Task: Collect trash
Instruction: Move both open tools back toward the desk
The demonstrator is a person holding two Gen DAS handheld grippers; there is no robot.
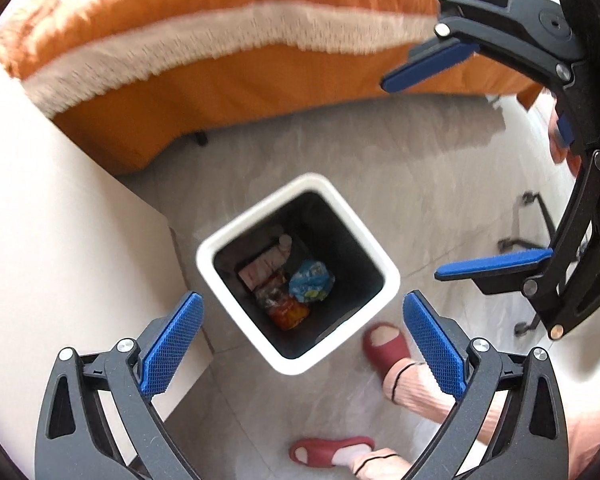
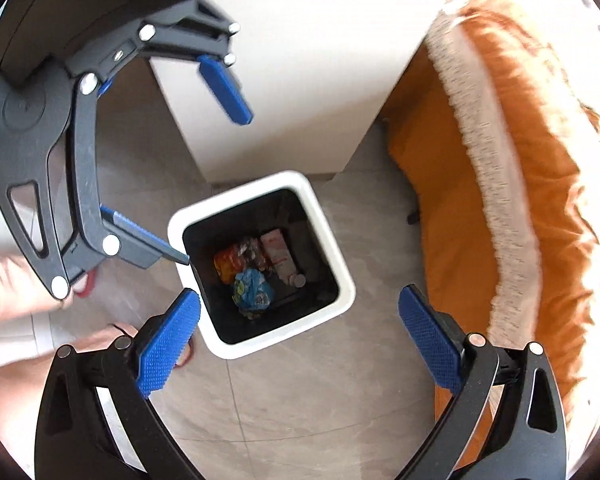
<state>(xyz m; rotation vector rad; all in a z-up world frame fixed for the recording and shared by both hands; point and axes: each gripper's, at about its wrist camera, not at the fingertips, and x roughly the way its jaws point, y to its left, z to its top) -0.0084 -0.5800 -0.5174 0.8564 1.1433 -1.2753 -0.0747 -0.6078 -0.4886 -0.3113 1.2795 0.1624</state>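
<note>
Two empty grippers hang over a bedroom floor, both aimed straight down at the same white bin (image 1: 236, 240). Around it stand an orange bedspread (image 1: 220, 80) with a cream fringe and a white cabinet (image 1: 40, 220), the bin's near corner just beside the cabinet's edge. The bin is square-mouthed, dark inside, and sits upright on the pale tiles. A person's feet in red slippers (image 1: 386, 346) stand close by its other side.

The left gripper (image 1: 304, 344) is spread wide and grips nothing; from its own camera the bin lies directly ahead, centred between the two blue pads. The right gripper (image 2: 300, 344) is likewise agape and bare, with the bin's mouth a little left of centre in its view. Each tool shows in the other's picture, flanking the bin from opposite sides, and neither looks clearly nearer.

At the bottom of the bin lies the collected trash: a white-and-red carton (image 2: 282, 258) lying flat with its long axis running toward one corner, a crumpled blue wrapper (image 2: 254, 290), and an orange packet (image 2: 228, 262), all touching. No loose litter shows on the tiles, so any further piece must lie outside these views.
</note>
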